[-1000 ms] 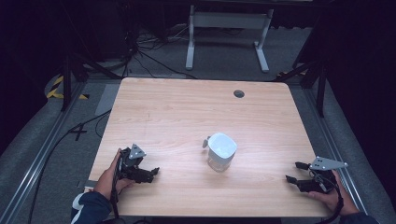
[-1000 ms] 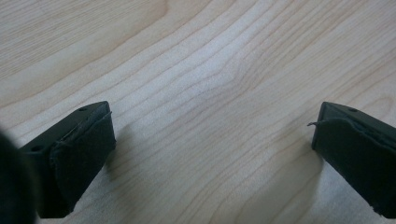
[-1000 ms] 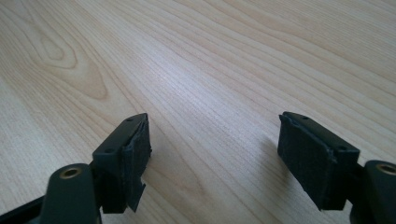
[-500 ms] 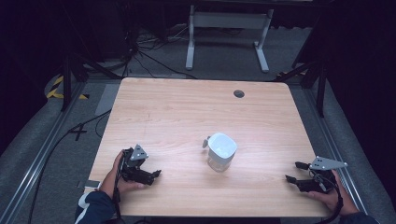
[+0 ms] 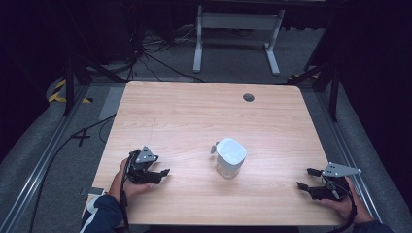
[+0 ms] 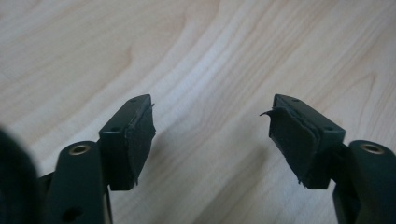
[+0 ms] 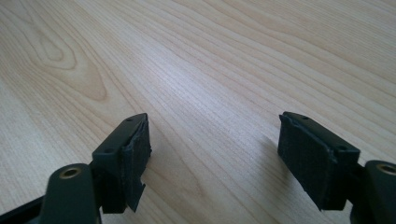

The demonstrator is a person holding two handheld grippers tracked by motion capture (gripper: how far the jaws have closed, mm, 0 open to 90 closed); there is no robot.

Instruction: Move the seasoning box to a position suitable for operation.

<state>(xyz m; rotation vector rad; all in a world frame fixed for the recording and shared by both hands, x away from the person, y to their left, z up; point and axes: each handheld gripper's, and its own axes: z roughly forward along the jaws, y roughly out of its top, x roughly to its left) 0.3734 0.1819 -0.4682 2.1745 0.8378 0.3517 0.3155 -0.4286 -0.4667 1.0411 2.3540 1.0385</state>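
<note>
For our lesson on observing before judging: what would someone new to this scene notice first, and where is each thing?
First, the white cup, alone near the middle of the wooden table, with a small handle on its left side. Next, two black grippers at the near edge: the left gripper at the near left, its jaws having just been closing with nothing between them, and the right gripper at the near right, jaws apart, both pointing inward toward the cup.

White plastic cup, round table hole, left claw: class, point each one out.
White plastic cup [image 5: 230,156], high view, on its open rim.
Round table hole [image 5: 248,97], high view, on its dark centre.
Left claw [image 5: 163,174], high view, between its tips.
</note>
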